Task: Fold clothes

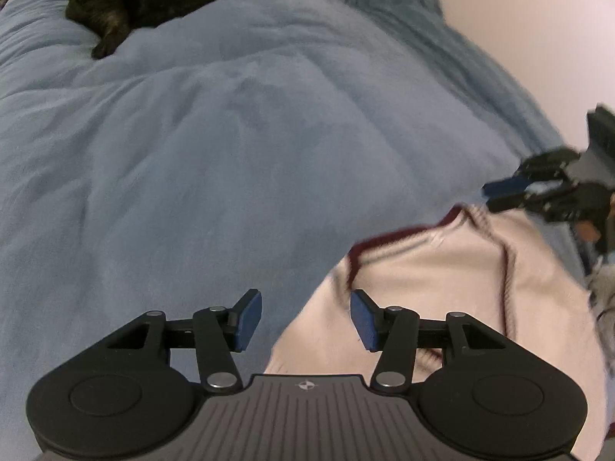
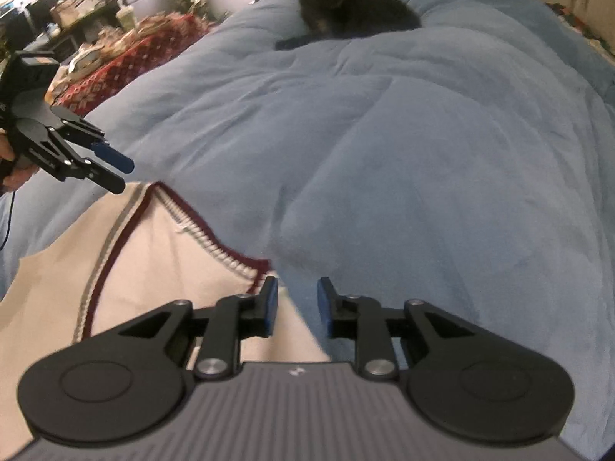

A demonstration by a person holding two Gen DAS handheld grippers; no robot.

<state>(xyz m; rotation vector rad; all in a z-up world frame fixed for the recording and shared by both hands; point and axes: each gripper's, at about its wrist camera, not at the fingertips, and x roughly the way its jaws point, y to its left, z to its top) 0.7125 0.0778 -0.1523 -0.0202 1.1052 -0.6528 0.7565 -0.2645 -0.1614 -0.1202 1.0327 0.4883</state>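
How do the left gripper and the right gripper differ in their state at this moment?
The left gripper stands wider open than the right gripper. The left gripper's gap shows the cream sweater and the blue duvet; the right gripper's gap lies at the sweater's edge. Both are open, holding nothing, above the sweater.

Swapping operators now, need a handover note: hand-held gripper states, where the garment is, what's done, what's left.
Left hand-held gripper: open, empty, above the garment's edge.
Right hand-held gripper: open, empty, at the collar end.
Cream sweater with maroon trim lies on the blue duvet, near edge, released by both.
Black cat lies far up the bed, clear of the work.
Done: sweater laid out; how many folds cannot be told.
Left: finish folding.
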